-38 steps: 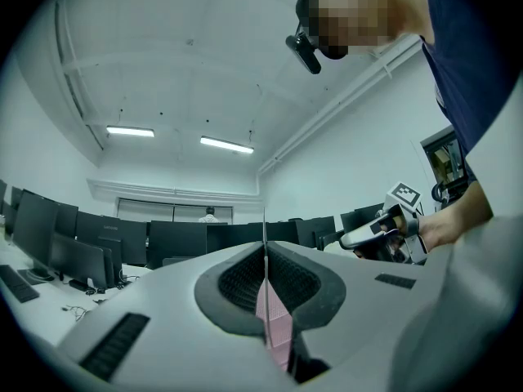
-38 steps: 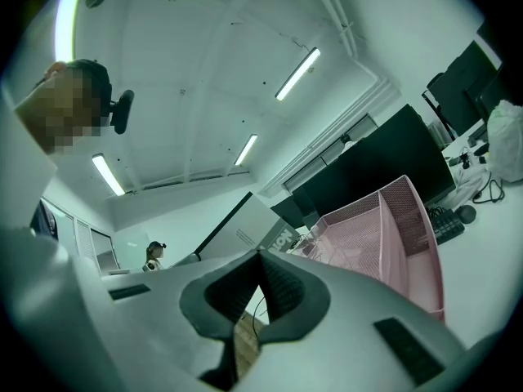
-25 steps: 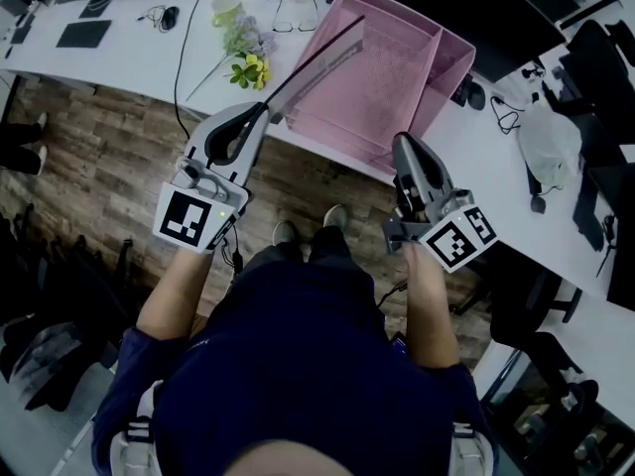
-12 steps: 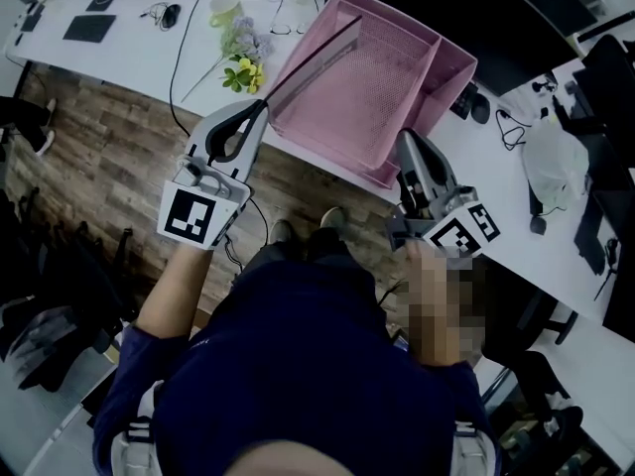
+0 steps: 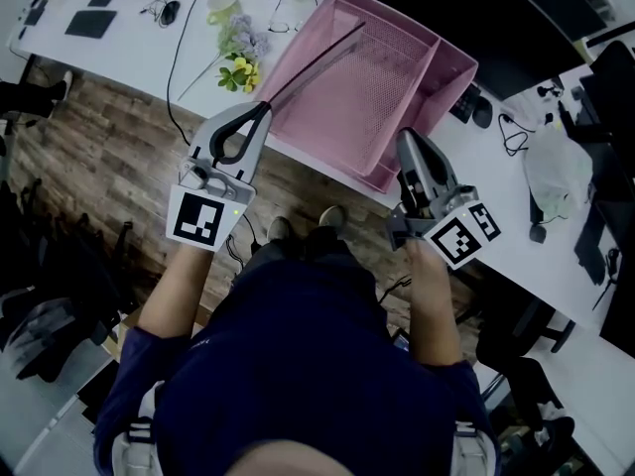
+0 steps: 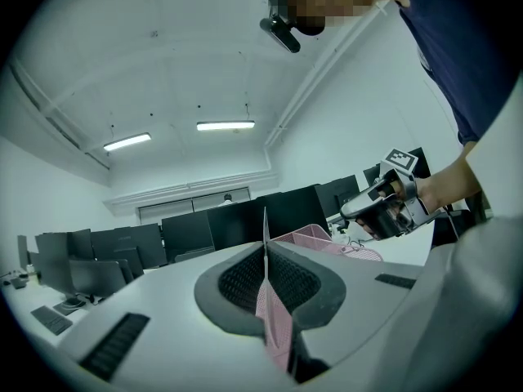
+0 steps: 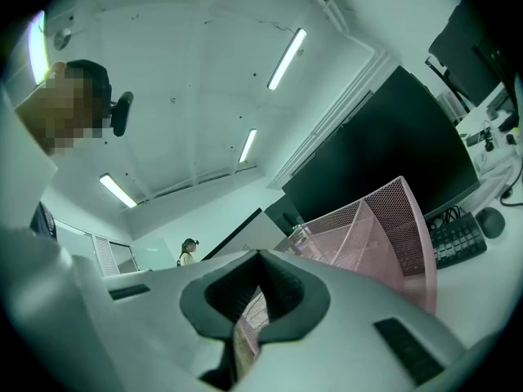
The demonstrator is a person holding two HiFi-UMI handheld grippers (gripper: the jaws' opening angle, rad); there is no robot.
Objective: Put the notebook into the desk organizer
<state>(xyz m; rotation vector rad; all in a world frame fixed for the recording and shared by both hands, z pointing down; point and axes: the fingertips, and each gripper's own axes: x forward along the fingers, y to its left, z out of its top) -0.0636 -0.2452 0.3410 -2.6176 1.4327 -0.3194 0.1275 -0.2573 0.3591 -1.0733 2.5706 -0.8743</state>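
A thin notebook (image 5: pixel 317 62) shows edge-on as a dark line that slants out over the pink mesh desk organizer (image 5: pixel 387 77). My left gripper (image 5: pixel 266 107) is shut on its near end, just off the organizer's left front corner. In the left gripper view the notebook's edge (image 6: pixel 265 235) stands upright between the closed pads, with the organizer (image 6: pixel 315 239) behind it. My right gripper (image 5: pixel 405 135) is shut, its tips beside the organizer's front right edge. In the right gripper view its jaws (image 7: pixel 261 256) meet with nothing between the tips, and the organizer (image 7: pixel 384 235) rises to the right.
The organizer stands at the front edge of a white desk (image 5: pixel 129 53). Yellow and purple flowers (image 5: pixel 238 62), a mug (image 5: pixel 224 8) and cables lie to its left. A keyboard (image 7: pixel 458 239), a mouse (image 7: pixel 492 221), a monitor (image 7: pixel 384 153) and a white bag (image 5: pixel 551 172) are on the right.
The notebook has turned from showing a grey face to edge-on. Both grippers have shifted a little nearer the organizer's front edge, still shut.
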